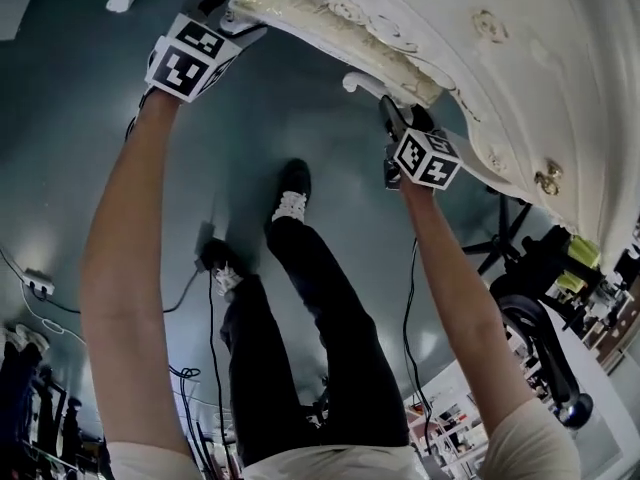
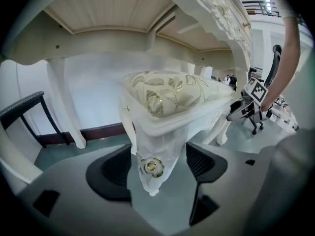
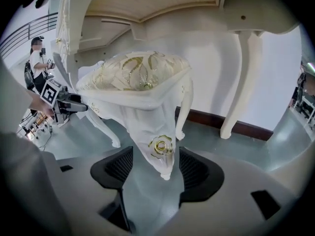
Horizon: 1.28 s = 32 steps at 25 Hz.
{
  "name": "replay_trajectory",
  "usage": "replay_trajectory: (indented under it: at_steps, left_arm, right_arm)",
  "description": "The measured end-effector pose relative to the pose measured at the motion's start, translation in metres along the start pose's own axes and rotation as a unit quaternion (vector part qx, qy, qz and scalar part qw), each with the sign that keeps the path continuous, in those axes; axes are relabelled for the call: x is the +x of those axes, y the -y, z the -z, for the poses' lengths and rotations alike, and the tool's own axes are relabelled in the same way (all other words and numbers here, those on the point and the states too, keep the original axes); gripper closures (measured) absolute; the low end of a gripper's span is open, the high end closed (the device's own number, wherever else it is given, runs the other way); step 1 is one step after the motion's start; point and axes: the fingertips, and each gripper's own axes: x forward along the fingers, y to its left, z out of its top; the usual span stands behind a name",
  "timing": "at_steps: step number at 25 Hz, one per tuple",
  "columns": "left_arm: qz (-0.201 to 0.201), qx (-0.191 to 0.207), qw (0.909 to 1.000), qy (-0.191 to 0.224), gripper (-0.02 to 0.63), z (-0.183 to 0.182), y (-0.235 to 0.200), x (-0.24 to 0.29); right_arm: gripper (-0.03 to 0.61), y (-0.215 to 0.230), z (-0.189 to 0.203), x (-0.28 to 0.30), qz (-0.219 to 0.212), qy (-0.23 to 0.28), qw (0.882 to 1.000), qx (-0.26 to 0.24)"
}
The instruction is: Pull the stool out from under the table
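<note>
left tongs (image 2: 157, 168) and right tongs (image 3: 156, 173) spread astride stool (image 2: 167, 97) legs; table (image 2: 108, 9) hides stool's back.

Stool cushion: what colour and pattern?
The stool cushion is cream with gold leaf-like swirls. It shows clearest in the left gripper view.

The head view looks steeply down from head height onto the teal floor (image 1: 300, 98). It has the cream carved stool with a gold-patterned cushion (image 1: 330, 13) at 12 o'clock and the white ornate table (image 1: 520, 78) at 2 o'clock.

The 2 gripper views sit low and very near the stool, each facing 1 corner leg with the table's underside beyond. They look in from opposite corners. The left gripper view catches the right gripper (image 2: 234, 113) at 3 o'clock, and the right gripper view catches the left gripper (image 3: 81, 105) at 9 o'clock. All 3 views share the stool.
</note>
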Motion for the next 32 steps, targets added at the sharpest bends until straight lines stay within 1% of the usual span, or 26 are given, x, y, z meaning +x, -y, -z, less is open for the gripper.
replay_trajectory:
  at_steps: [2, 5, 8, 12, 19, 22, 32]
  left_arm:
    - [0.009, 0.018, 0.9998, -0.004, 0.268, -0.005, 0.001, 0.004]
    - [0.017, 0.03, 0.9993, -0.015, 0.267, -0.005, 0.005, 0.007]
    - [0.012, 0.021, 0.9996, -0.015, 0.267, -0.001, 0.003, 0.008]
    - [0.007, 0.018, 0.9996, -0.022, 0.268, -0.001, 0.003, 0.007]
    - [0.001, 0.01, 0.9996, -0.028, 0.268, -0.001, 0.004, 0.007]
    - [-0.002, 0.008, 0.9996, -0.026, 0.268, 0.003, 0.005, 0.004]
    - [0.001, -0.005, 0.9995, -0.031, 0.27, 0.021, 0.031, -0.018]
  right_arm:
    - [0.296, -0.006, -0.002, 0.006, -0.004, 0.003, 1.0, 0.0]
    - [0.296, -0.005, -0.002, 0.01, 0.008, 0.002, 1.0, 0.0]
    - [0.298, 0.0, -0.003, 0.013, 0.025, -0.006, 1.0, -0.007]
    - [0.299, 0.003, -0.001, 0.013, 0.028, -0.004, 0.999, -0.022]
    - [0.304, 0.005, 0.0, 0.01, 0.04, 0.01, 0.999, -0.014]
    - [0.304, 0.002, 0.002, 0.011, 0.036, 0.01, 0.999, -0.015]
    - [0.304, -0.008, 0.03, -0.009, 0.036, -0.016, 0.999, -0.014]
